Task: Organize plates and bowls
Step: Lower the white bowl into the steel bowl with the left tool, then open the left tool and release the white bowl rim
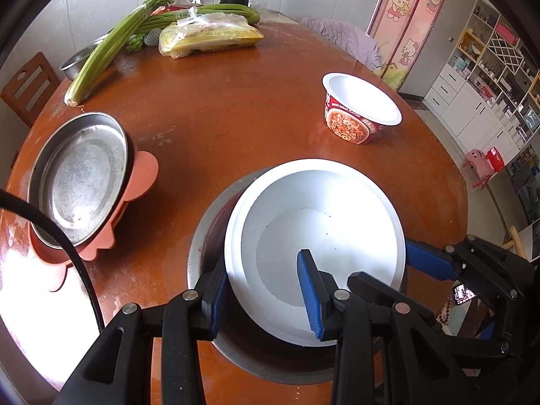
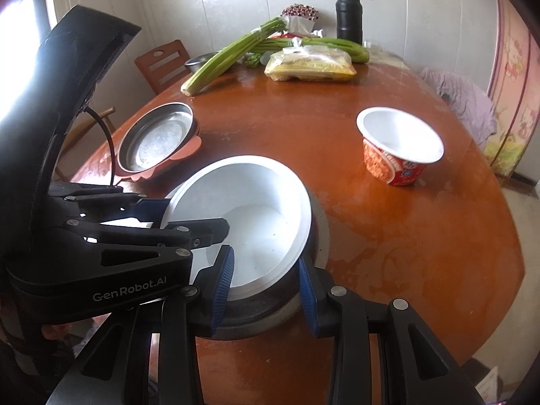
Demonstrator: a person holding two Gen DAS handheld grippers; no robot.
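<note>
Grippers both clamp the white bowl [image 1: 317, 249]: left gripper [image 1: 266, 290] on its near-left rim, right gripper [image 2: 265, 287] on its near-right rim; the bowl sits tilted inside a steel basin [image 1: 202, 256] on the table [image 1: 236, 108]

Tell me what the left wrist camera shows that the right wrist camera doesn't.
Only the left wrist view: the storage shelves and a pink toy chair beyond the table. Only the right wrist view: the left gripper's black body with its GenRobot.AI lettering. Both: the white bowl sitting in a metal bowl, gripped at its rim by both grippers, the metal plate, noodle cup and celery.
</note>
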